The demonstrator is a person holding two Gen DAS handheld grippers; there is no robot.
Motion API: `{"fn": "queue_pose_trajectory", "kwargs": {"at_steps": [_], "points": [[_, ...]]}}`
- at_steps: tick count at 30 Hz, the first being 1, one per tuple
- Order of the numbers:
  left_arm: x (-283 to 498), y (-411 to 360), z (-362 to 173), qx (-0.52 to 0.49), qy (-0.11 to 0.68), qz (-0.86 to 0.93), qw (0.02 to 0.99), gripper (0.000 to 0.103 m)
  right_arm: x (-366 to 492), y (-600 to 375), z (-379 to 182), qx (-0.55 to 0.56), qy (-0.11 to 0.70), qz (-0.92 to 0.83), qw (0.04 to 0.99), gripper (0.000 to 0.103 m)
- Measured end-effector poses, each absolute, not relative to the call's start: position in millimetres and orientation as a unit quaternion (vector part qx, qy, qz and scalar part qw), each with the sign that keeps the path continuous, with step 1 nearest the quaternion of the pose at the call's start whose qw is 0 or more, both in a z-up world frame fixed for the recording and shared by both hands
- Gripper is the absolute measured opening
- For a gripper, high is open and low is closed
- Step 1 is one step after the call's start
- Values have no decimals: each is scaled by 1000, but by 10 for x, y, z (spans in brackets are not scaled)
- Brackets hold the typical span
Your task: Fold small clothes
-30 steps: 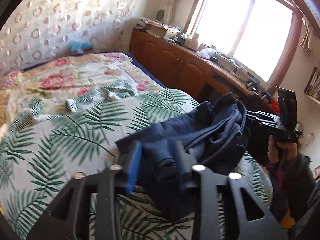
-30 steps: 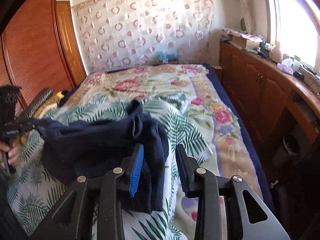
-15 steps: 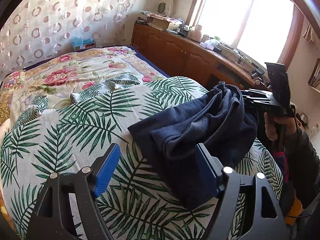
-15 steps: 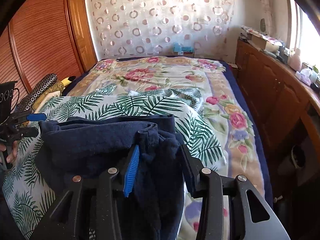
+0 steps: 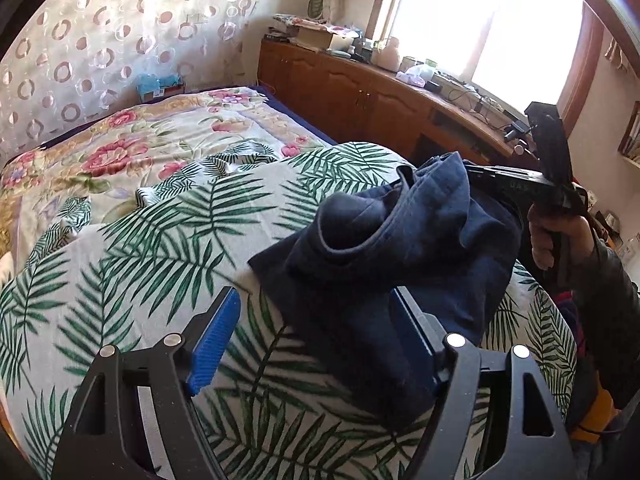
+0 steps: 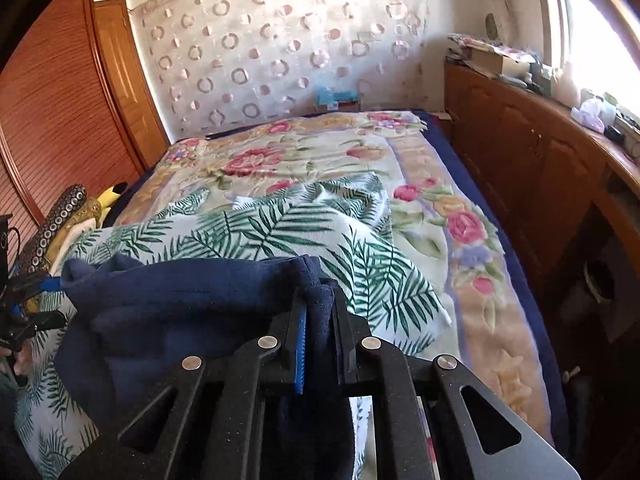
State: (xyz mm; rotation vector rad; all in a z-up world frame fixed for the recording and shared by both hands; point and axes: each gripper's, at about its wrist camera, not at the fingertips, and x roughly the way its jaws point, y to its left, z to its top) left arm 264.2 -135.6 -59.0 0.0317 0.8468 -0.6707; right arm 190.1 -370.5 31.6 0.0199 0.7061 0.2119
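We see the rumpled navy-blue fleece garment [image 5: 404,248] heaped on the palm-leaf bedspread [image 5: 132,248], our right gripper [image 6: 318,328] closing, pads pinching its window-side corner, while our left gripper [image 5: 316,344] gapes empty around its opposite edge.

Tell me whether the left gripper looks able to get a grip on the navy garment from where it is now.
Probably yes. The left gripper is wide open right at the navy garment, whose near edge lies between its fingers on the leaf-print blanket. Nothing blocks it; the right gripper is closing on the far side.
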Motion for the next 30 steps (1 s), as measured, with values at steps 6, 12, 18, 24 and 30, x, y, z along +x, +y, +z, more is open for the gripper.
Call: {"fn": "queue_pose_trajectory", "kwargs": {"at_steps": [6,12,18,24,30], "points": [[2875,-1519,-578,27,405,-317,857,77,1885,-3690,367,16,343,106,933,10],[2892,-1629,-476,49,358,-331,872,55,1761,-3634,382,4,324,107,940,17],[2948,-1646,-528,52,377,-332,863,15,1645,-3667,376,2,299,129,945,10],[3072,-1524,-574,50,378,-255,888,11,1671,-3819,312,33,294,64,953,7],[3072,-1375,-543,21,390,-261,883,37,1675,-3796,218,28,309,70,948,7]]}}
